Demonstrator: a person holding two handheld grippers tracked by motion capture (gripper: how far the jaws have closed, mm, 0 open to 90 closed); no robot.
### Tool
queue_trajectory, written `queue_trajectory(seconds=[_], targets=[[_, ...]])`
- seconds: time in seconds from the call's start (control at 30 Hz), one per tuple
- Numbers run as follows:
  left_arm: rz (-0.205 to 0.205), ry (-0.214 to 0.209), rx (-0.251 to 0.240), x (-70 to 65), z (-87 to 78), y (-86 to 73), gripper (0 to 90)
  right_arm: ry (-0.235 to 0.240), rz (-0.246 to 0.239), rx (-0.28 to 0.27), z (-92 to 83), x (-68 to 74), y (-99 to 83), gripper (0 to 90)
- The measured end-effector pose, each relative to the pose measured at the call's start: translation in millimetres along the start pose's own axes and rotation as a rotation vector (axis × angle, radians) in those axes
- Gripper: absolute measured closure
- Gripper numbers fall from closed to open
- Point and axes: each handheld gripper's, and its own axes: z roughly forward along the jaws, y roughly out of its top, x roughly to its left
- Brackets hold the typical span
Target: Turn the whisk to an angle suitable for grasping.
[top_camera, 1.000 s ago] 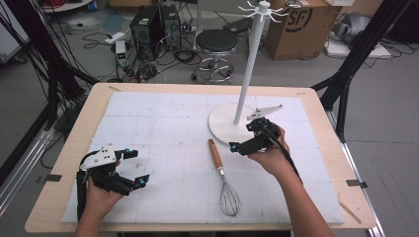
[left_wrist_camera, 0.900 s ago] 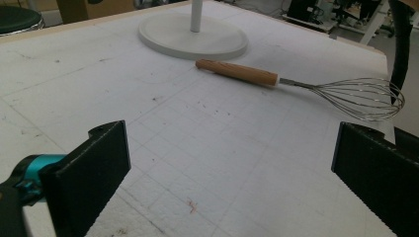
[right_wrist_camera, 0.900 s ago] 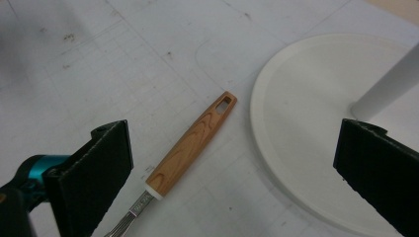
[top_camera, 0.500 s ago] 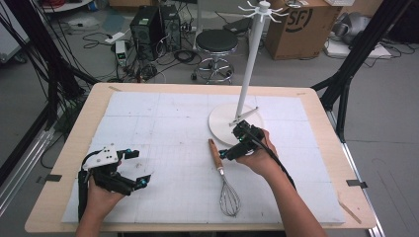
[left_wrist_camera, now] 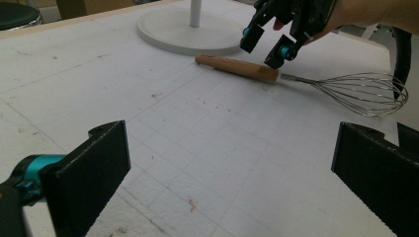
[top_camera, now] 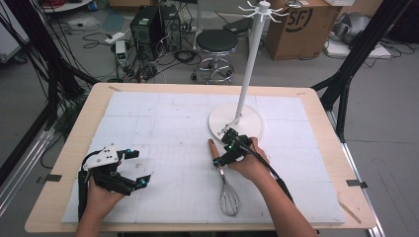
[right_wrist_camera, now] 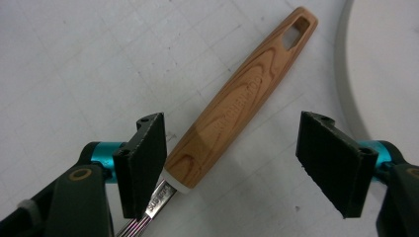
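A whisk (top_camera: 228, 190) with a wooden handle (right_wrist_camera: 247, 98) lies on the white foam mat, its wire head toward the near edge. My right gripper (top_camera: 221, 151) is lowered over the handle's wire end, close to the mat. Its jaws have just been closing and straddle the handle (left_wrist_camera: 237, 67). One pad (right_wrist_camera: 146, 158) sits right beside the wood and the other (right_wrist_camera: 336, 165) stands well off it, so nothing is pinched. My left gripper (top_camera: 141, 167) rests at the near left of the mat, open and empty (left_wrist_camera: 232, 163).
A white hanging stand (top_camera: 252, 64) rises from a round base (top_camera: 247, 129) just beyond the whisk handle; its rim (right_wrist_camera: 385, 74) is close to my right gripper. The wooden table edge (top_camera: 59, 168) frames the mat. A stool, boxes and cables lie on the floor behind.
My right gripper moved left and down from beside the stand base onto the whisk handle, and its jaws narrowed around it. The left gripper stayed put.
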Motion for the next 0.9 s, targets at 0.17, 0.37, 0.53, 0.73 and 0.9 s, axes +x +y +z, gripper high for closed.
queue_trajectory(seconds=[0.17, 0.37, 0.53, 0.73, 0.9], targets=[[0.000, -0.001, 0.000, 0.0, 0.0, 0.0, 2.0, 0.020, -0.013, 0.046, 10.1, 4.4, 0.8, 37.1], [-0.003, -0.003, 0.001, -0.4, 0.5, -0.1, 2.0, -0.012, -0.049, 0.086, 14.4, 10.8, 3.4, 40.3], [-0.001, -0.002, 0.004, -0.5, 0.9, 0.0, 2.0, -0.015, -0.062, 0.103, 11.1, 11.9, 3.5, 47.4], [-0.001, -0.003, 0.002, -0.9, 1.1, 0.2, 2.1, -0.027, -0.083, 0.112, 8.0, 14.0, 3.0, 55.8], [0.003, -0.003, 0.007, -0.9, 1.2, 0.3, 2.0, -0.048, -0.113, 0.116, 5.7, 15.5, 2.9, 63.4]])
